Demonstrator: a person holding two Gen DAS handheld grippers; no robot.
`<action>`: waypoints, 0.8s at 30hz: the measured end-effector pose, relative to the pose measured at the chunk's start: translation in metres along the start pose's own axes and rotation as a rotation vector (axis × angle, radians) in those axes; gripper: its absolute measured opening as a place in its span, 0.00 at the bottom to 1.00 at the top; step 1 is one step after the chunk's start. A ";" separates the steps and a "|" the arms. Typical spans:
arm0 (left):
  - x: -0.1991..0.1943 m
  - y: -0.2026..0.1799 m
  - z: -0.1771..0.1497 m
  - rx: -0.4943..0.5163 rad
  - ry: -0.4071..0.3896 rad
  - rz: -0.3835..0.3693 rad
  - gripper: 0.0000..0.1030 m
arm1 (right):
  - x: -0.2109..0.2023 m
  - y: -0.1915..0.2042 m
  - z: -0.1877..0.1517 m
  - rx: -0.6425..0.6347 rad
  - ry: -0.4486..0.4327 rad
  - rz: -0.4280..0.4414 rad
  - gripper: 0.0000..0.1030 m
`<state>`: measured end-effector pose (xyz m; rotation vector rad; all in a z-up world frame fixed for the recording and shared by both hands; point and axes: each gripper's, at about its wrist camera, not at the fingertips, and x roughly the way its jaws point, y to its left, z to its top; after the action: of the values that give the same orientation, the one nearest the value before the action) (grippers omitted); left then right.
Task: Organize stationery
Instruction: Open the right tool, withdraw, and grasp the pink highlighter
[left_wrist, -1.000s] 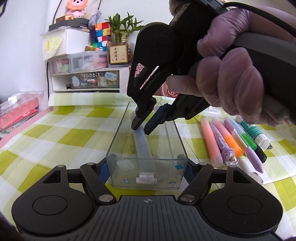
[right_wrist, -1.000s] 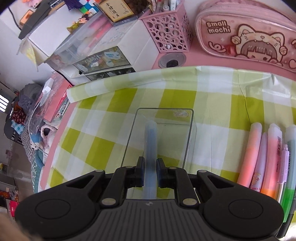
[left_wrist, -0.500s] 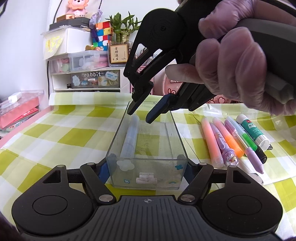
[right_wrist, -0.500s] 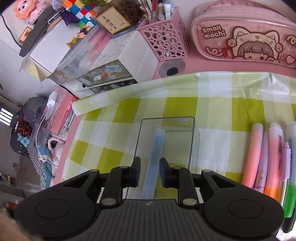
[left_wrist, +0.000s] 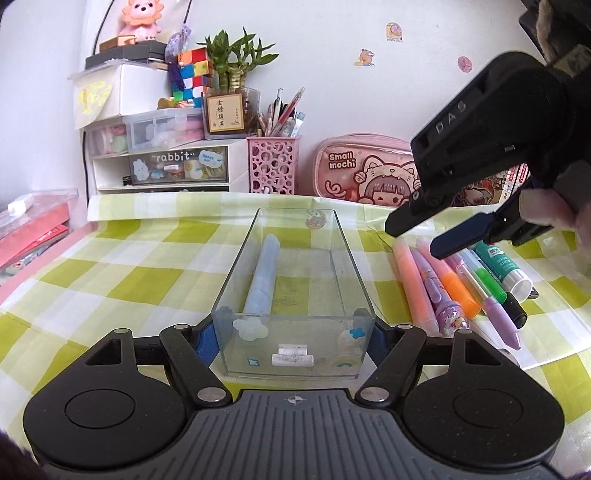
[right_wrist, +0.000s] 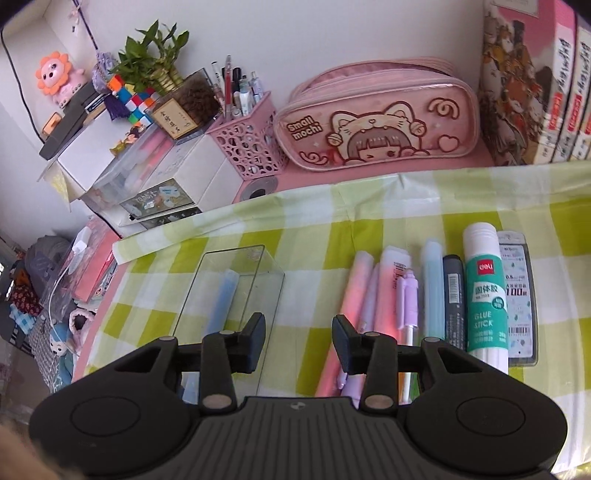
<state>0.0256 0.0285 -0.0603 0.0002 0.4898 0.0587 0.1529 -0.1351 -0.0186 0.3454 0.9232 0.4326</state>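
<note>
Your left gripper (left_wrist: 291, 334) is clamped on the near end of the clear rectangular plastic tray (left_wrist: 334, 254); its fingertips sit against the tray's two outer walls and are partly hidden behind them. Inside the tray a pale blue pen (left_wrist: 263, 275) lies lengthwise along the left wall, its near end blurred by the stickers on the front panel.

Your right gripper (right_wrist: 298, 341) hangs above the green-and-white checked tablecloth (left_wrist: 122, 269), jaws opening with nothing between them. It is between the tray and the row of loose stationery. In that row you can pick out a pink highlighter (right_wrist: 352, 295), a lilac pen (right_wrist: 408, 295), a light blue marker (right_wrist: 433, 288), a dark grey pen (right_wrist: 453, 295), a white and green glue stick (right_wrist: 483, 284) and a flat refill pack (right_wrist: 519, 291). The near ends of several are cut off behind the gripper body. Only a gloved fingertip of your right hand (left_wrist: 543, 206) shows at the left camera's edge.
</note>
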 end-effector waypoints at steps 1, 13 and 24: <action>0.000 -0.001 0.001 0.009 -0.002 0.001 0.71 | 0.002 -0.002 -0.004 0.003 -0.004 -0.008 0.36; 0.009 0.001 0.002 0.004 0.027 -0.013 0.71 | 0.026 -0.005 -0.021 0.056 -0.048 0.016 0.35; 0.010 -0.001 0.003 0.021 0.028 -0.012 0.71 | 0.044 0.020 -0.021 -0.162 -0.114 -0.173 0.17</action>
<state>0.0355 0.0283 -0.0624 0.0174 0.5187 0.0413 0.1551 -0.0936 -0.0513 0.1392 0.7935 0.3228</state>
